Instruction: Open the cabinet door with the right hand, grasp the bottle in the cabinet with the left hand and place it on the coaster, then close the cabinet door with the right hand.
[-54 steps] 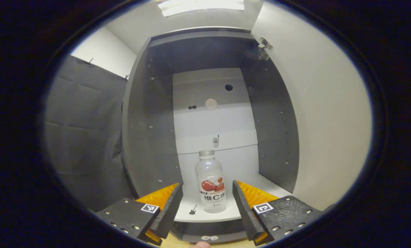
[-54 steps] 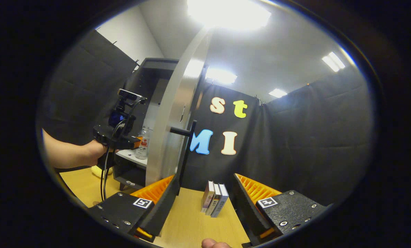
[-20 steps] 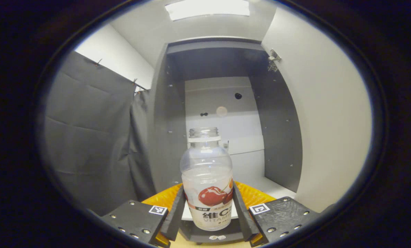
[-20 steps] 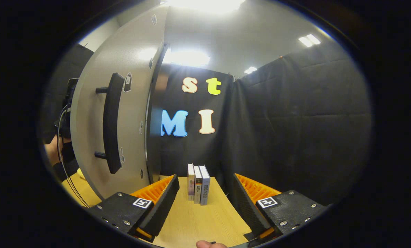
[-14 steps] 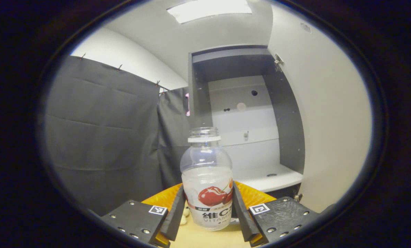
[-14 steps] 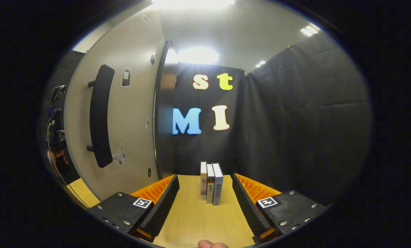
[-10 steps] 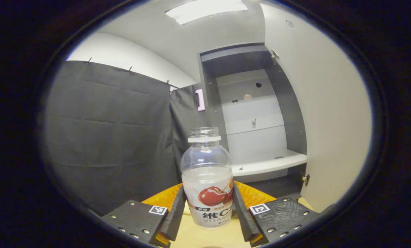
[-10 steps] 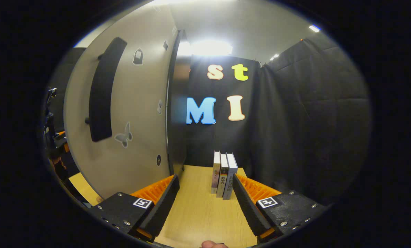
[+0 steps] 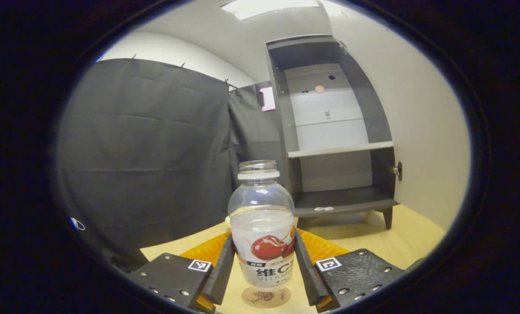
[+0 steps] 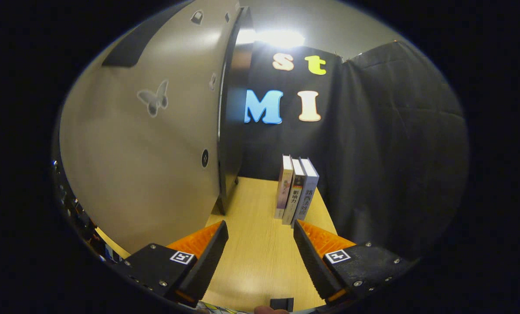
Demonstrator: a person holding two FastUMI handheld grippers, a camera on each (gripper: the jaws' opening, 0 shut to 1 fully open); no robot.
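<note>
A clear bottle (image 9: 262, 226) with a cherry label and no cap stands upright between the fingers of my left gripper (image 9: 262, 268), which is shut on it. Just below its base lies a round coaster (image 9: 266, 297) on the wooden table; whether the bottle touches it I cannot tell. Behind, the grey cabinet (image 9: 329, 126) stands open with a bare white shelf (image 9: 340, 149). In the right gripper view my right gripper (image 10: 260, 250) is open, with nothing between its fingers, low over the table beside the open cabinet door (image 10: 155, 144).
Three books (image 10: 295, 190) stand upright on the wooden table (image 10: 260, 244) ahead of my right gripper. The door's dark handle (image 10: 131, 46) is high at the upper left. Black cloth walls close the booth on the left and right.
My left gripper has carried the bottle out of the cabinet and down toward the coaster. My right gripper has dropped lower beside the open door, so the handle now sits higher in its view.
</note>
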